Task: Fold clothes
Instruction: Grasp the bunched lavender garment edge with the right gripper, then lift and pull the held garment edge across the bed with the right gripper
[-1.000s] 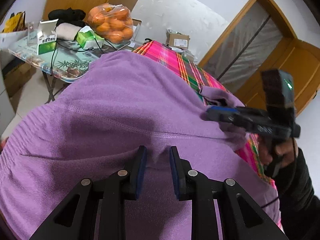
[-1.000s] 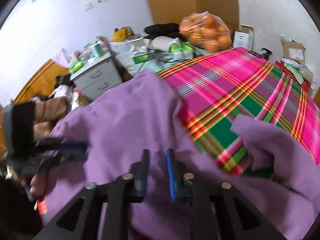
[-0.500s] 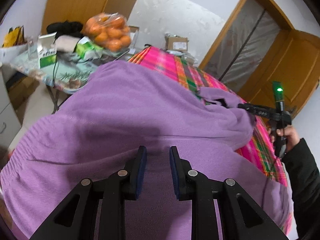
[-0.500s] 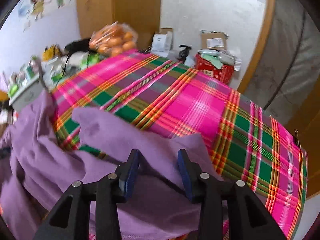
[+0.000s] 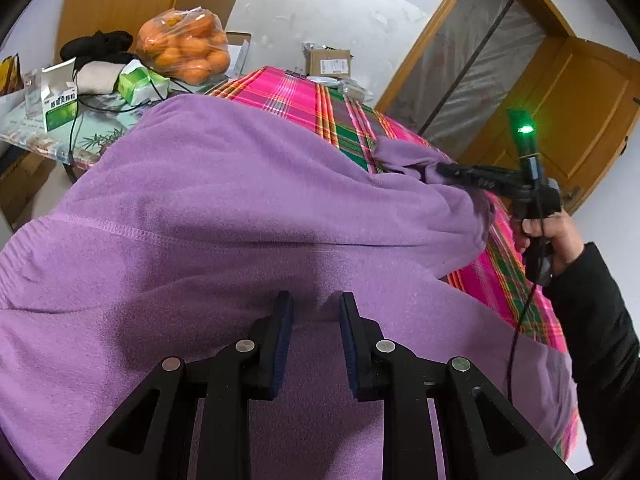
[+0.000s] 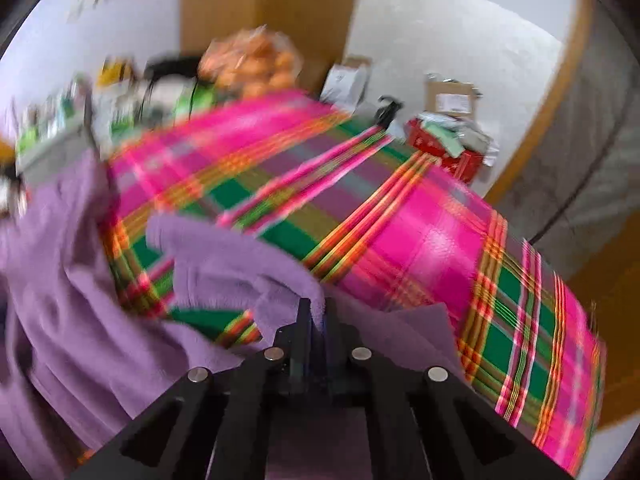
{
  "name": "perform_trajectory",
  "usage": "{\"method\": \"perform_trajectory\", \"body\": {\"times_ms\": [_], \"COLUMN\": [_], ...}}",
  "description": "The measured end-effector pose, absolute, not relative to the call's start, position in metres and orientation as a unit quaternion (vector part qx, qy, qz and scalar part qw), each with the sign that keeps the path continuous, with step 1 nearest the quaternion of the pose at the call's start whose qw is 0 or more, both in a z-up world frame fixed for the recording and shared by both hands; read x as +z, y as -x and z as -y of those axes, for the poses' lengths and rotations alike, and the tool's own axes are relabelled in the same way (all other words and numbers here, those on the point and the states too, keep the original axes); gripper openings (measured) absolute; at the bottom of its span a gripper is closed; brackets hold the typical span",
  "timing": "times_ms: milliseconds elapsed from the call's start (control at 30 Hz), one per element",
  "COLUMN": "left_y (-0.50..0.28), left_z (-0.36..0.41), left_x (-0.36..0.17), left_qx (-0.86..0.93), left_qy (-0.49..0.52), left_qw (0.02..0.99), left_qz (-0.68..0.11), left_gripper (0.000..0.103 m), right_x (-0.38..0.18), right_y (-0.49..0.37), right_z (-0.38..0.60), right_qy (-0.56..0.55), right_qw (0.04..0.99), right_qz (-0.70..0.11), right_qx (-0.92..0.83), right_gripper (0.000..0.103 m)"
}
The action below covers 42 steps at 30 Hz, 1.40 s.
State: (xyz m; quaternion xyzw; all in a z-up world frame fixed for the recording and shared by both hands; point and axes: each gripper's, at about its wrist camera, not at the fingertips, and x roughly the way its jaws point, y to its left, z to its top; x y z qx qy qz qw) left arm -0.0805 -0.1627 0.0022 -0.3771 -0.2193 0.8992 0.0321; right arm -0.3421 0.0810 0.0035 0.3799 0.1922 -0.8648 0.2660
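Note:
A purple fleece garment [image 5: 240, 200] lies over the near part of a table with a pink and green plaid cloth [image 5: 344, 128]. My left gripper [image 5: 316, 320] is open, its fingers a short way apart just over the purple fabric, holding nothing. My right gripper [image 6: 316, 312] is shut on a fold of the purple garment [image 6: 224, 252] near the table's front edge. It also shows in the left wrist view [image 5: 444, 169] at the right, pinching the garment's raised edge. The right wrist view is blurred.
A side table [image 5: 48, 136] at the left holds a bag of oranges [image 5: 184, 52], a milk carton [image 5: 60, 100] and cables. Cardboard boxes [image 6: 452, 100] and a red box [image 6: 448, 152] stand past the far table edge. A wooden door [image 5: 568, 128] is at right.
My right gripper has closed from open onto a fold of the purple garment. My left gripper has stayed open over the fabric, hardly moving.

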Motion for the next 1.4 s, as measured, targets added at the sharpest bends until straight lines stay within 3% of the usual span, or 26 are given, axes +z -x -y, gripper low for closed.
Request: {"method": "perform_trajectory", "body": {"times_ms": [333, 533, 767, 867, 1233, 1400], "left_y": [0.082, 0.084, 0.085, 0.084, 0.091, 0.097], "left_z": [0.166, 0.163, 0.155, 0.149, 0.110, 0.093], "left_x": [-0.001, 0.000, 0.003, 0.006, 0.020, 0.019], "left_qx": [0.895, 0.896, 0.901, 0.903, 0.909, 0.909], "left_qy": [0.380, 0.382, 0.388, 0.392, 0.387, 0.391], "left_qw": [0.039, 0.035, 0.019, 0.008, 0.043, 0.057], "left_qz": [0.231, 0.223, 0.193, 0.178, 0.147, 0.135], "left_gripper": [0.024, 0.024, 0.024, 0.024, 0.024, 0.024], "right_x": [0.105, 0.127, 0.117, 0.102, 0.020, -0.012], "right_y": [0.310, 0.267, 0.266, 0.279, 0.289, 0.286], "right_z": [-0.252, -0.337, -0.365, -0.367, -0.416, -0.415], "right_qy": [-0.289, -0.265, -0.294, -0.326, -0.409, -0.447], "right_qw": [0.091, 0.011, -0.021, -0.035, -0.028, 0.021], "right_qz": [0.052, 0.140, 0.161, 0.127, 0.149, 0.168], "right_qx": [-0.951, -0.954, -0.942, -0.936, -0.900, -0.878], "right_gripper": [0.005, 0.005, 0.012, 0.025, 0.031, 0.031]}}
